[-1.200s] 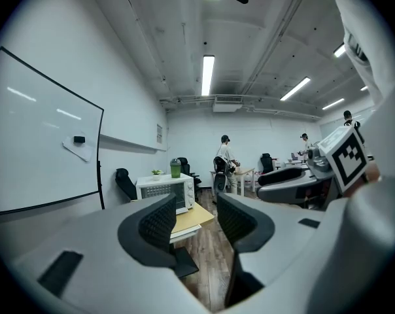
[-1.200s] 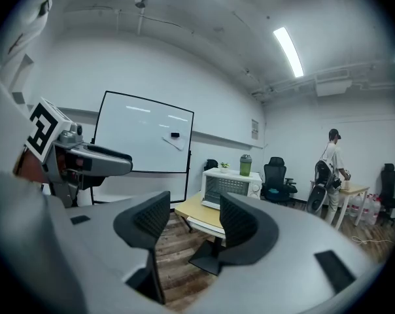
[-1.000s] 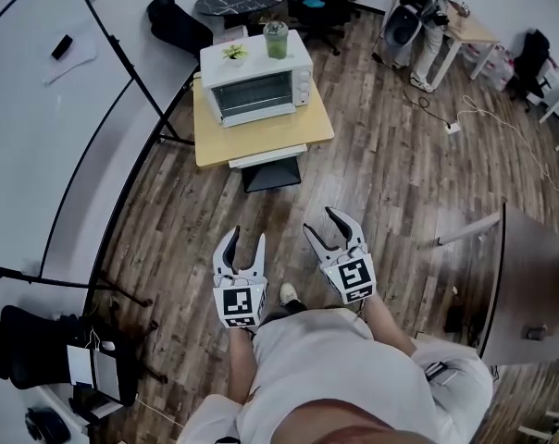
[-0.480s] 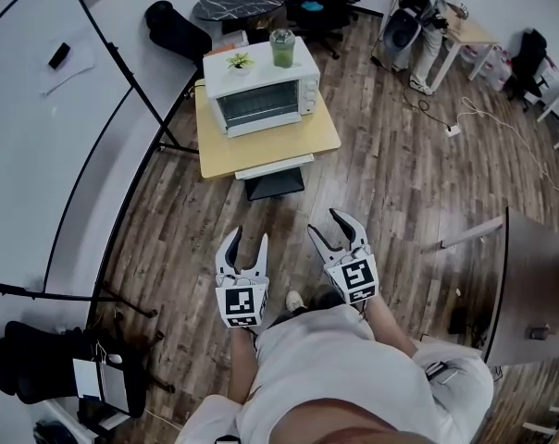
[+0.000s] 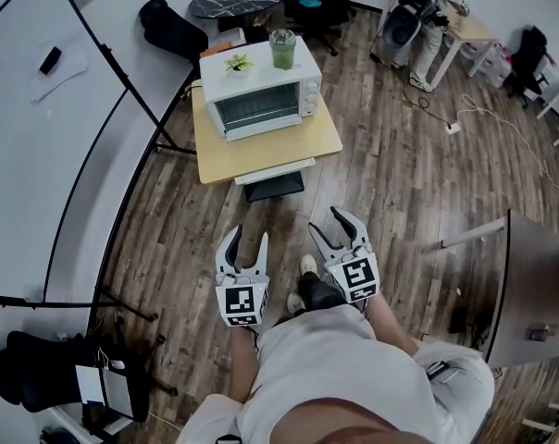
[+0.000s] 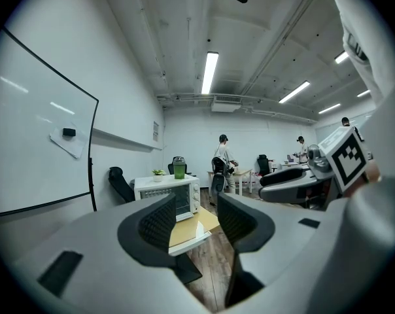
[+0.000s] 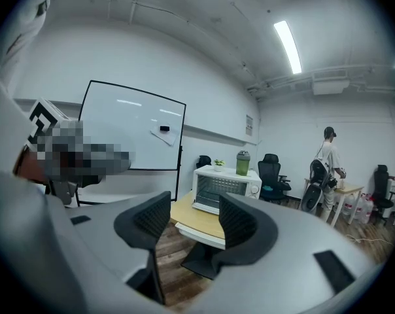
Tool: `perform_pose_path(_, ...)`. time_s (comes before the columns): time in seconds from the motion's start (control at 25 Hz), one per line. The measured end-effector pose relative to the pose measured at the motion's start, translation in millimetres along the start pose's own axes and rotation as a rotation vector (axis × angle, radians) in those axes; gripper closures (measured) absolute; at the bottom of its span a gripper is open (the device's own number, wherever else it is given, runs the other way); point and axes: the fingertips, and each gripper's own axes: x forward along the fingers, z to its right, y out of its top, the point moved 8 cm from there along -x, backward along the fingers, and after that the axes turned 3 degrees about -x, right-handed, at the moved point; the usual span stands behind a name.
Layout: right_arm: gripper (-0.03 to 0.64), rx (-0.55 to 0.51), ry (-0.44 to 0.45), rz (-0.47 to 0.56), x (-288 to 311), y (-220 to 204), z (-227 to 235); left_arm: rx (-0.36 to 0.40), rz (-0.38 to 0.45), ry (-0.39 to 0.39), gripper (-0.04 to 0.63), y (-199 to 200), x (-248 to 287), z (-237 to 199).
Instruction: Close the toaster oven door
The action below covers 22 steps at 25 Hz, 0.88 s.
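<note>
One toaster oven (image 5: 259,95), left tool (image 5: 247,236), right tool (image 5: 324,221)

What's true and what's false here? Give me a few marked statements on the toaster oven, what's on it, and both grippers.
1. A green cup stands on top of the toaster oven. True.
2. The left gripper is clamped on the oven door. False: it is well short of the table, jaws apart, nothing between them.
3. The toaster oven sits on the floor. False: it sits on the table.
4. A small potted plant shares the oven top with the cup. True.
5. The right gripper holds nothing. True.
</note>
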Motion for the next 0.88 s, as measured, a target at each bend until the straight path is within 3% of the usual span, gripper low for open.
perform_pose_path(0.88,0.383,0.013,0.045,-0.002,97.0,-1.4,72.5,-0.011,-0.012,0.046,0.403,6.6,108.8,-33.4)
